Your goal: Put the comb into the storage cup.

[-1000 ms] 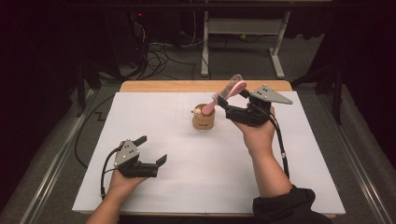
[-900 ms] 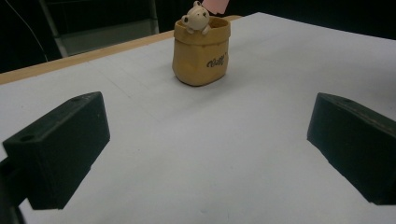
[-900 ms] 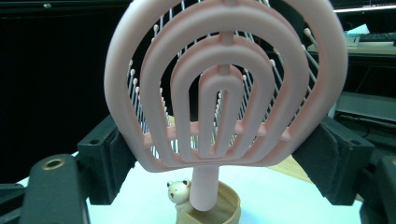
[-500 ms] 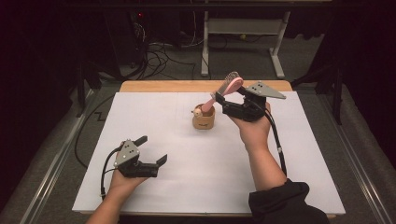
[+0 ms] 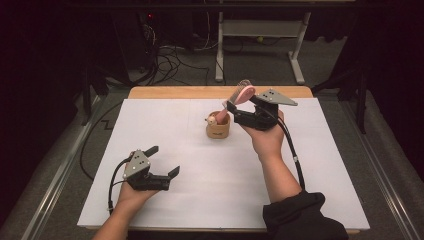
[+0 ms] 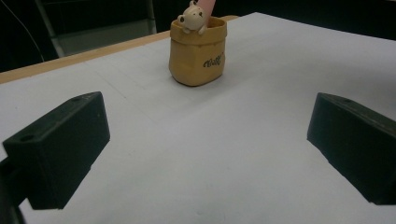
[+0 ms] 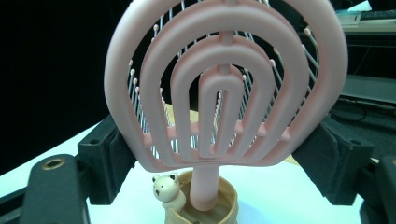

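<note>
Hairbrush [image 7: 224, 88]: light, stiff, slotted head; we pinch head edges with right fingers [image 7: 327, 154], handle entering cup [image 7: 205, 210]. Left fingers [image 6: 60, 149] spread, idle.

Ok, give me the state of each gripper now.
Left gripper: open, holding nothing.
Right gripper: shut on the pink hairbrush, handle in the holder.

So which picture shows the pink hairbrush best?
The right gripper view: the hairbrush faces the camera up close, with its curved ribs and bristles plain and its handle going down into the cup. The high view shows it small and slanted, and the left gripper view catches just a bit of handle above the cup.
</note>
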Tool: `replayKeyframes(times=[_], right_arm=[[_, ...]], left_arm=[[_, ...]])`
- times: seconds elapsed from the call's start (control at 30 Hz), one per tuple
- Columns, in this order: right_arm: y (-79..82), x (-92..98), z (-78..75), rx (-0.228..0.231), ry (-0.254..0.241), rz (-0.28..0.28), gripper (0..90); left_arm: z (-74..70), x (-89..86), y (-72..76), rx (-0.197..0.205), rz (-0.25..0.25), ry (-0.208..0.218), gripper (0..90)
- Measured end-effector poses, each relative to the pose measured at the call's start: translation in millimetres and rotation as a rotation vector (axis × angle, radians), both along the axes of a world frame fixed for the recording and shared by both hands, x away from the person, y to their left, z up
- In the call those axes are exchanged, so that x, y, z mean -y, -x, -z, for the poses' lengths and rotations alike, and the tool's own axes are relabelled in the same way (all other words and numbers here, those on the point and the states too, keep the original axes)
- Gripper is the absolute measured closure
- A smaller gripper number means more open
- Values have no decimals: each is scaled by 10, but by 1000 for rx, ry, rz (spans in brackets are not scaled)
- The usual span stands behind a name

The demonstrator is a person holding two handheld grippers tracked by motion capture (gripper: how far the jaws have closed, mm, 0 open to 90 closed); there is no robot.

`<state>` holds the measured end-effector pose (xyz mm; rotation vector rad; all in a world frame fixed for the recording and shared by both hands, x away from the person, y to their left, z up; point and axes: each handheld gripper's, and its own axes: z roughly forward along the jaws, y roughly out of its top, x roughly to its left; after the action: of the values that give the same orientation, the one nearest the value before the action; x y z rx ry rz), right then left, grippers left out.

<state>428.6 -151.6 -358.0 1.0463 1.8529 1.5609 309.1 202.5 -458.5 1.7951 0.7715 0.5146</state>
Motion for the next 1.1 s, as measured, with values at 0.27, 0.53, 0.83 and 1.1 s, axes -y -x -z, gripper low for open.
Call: replayKeyframes(times=[0.27, 0.53, 0.83, 1.1], right_arm=[[-46, -74, 83, -14, 14, 3, 206], [-103, -147, 180, -27, 25, 0, 206], [-141, -186, 257, -46, 35, -7, 206], [-154, -209, 325, -57, 43, -6, 205]], left_arm=[[4, 7, 0, 1, 3, -4, 0], [4, 5, 1, 1, 5, -2, 0], [10, 8, -1, 0, 5, -2, 0], [9, 6, 1, 0, 5, -1, 0]])
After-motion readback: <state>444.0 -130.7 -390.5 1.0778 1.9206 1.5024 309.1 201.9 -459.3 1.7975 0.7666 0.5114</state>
